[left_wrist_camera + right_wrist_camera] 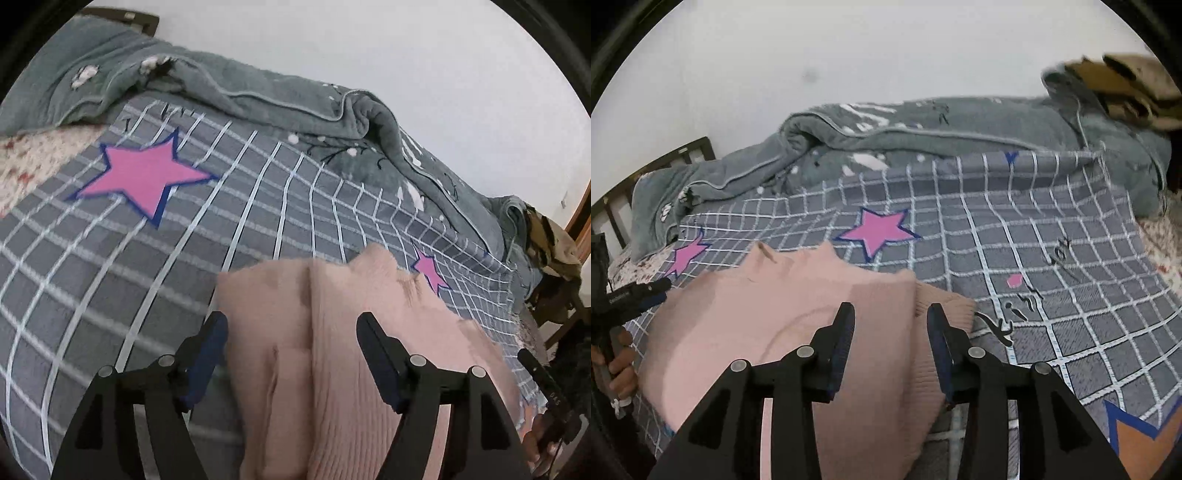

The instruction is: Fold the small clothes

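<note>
- Pink ribbed knit sweater [354, 332]: lies folded on the bed, collar end away from both cameras. In the left wrist view it fills the 6 o'clock area, with a lengthwise fold ridge down its middle. In the right wrist view [798, 317] it runs from 9 o'clock down to 6 o'clock, and a ribbed cuff or hem pokes out at its right edge.
- Left gripper [291, 332]: black frame, blue pads, jaws well apart. The sweater lies between and beneath the fingers, and the pads press on nothing. It also shows at 9 o'clock in the right wrist view [646, 291], held by a hand [622, 365].
- Right gripper [890, 328]: jaws apart, narrower than the left. They hang over the sweater's right edge with no cloth pinched between them. Its tip shows at 4 o'clock in the left wrist view [535, 373].
- Grey checked bedsheet [110, 280]: white grid lines and pink stars edged in blue; one star [144, 177] sits at 10 o'clock, and another lies just beside the sweater's far right corner.
- Grey-green plush blanket [295, 99]: bunched along the far side of the bed, 11 to 2 o'clock, with white printed marks.
- Brown and tan cloth bundle [1126, 88]: at 2 o'clock in the right wrist view, at the blanket's end; blurred.
- White wall [849, 48]: behind the bed.
</note>
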{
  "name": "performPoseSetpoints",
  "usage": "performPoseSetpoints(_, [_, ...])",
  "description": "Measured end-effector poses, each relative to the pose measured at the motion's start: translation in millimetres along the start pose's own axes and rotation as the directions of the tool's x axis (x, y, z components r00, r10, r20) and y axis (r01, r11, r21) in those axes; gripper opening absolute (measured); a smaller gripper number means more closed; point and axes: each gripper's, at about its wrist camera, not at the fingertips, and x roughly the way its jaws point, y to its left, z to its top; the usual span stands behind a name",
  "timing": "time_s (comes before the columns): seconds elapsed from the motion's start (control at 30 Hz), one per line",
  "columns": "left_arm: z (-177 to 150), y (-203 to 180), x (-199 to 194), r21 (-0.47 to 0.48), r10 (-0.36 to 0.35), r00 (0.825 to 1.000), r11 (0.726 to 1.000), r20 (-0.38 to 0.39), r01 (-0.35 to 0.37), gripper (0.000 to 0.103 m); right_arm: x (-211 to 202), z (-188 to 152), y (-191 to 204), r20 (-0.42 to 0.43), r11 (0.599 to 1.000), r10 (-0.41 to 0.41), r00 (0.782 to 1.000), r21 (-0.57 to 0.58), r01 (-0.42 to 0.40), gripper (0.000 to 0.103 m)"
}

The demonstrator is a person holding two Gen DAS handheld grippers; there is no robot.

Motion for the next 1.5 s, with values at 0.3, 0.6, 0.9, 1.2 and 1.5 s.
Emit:
performPoseSetpoints(0.3, [-43,15,-21,-0.009,-0.063,0.997,0.998,-0.051,0.063,0.074,-30,-46,98,0.038,0.981,0.158,0.987,-0.117,-0.153,0.044])
performPoseSetpoints(0.6, [-44,25,-19,-0.068,-0.126,0.989,0.99,-0.072,0.122,0.076,9,-80,139,-0.014,0.98,0.015,1.0,-0.2,-0.017,0.044])
performPoseSetpoints(0.9, [-42,25,-15,-0.071,-0.145,0.987,0.988,-0.076,0.139,0.079,50,-51,137,-0.091,0.99,-0.085,0.992,-0.121,0.074,0.044])
performPoseSetpoints(1.2, [-44,3,-5,-0.01,-0.081,0.994,0.997,-0.069,0.08,0.082,34,-58,134,-0.127,0.993,-0.044,0.991,-0.116,0.03,0.045])
performPoseSetpoints(1.5, [-46,-18,3,0.074,0.005,0.997,0.997,-0.079,0.001,0.042,18,-69,138,-0.141,0.977,-0.017,0.99,-0.212,-0.013,0.046])
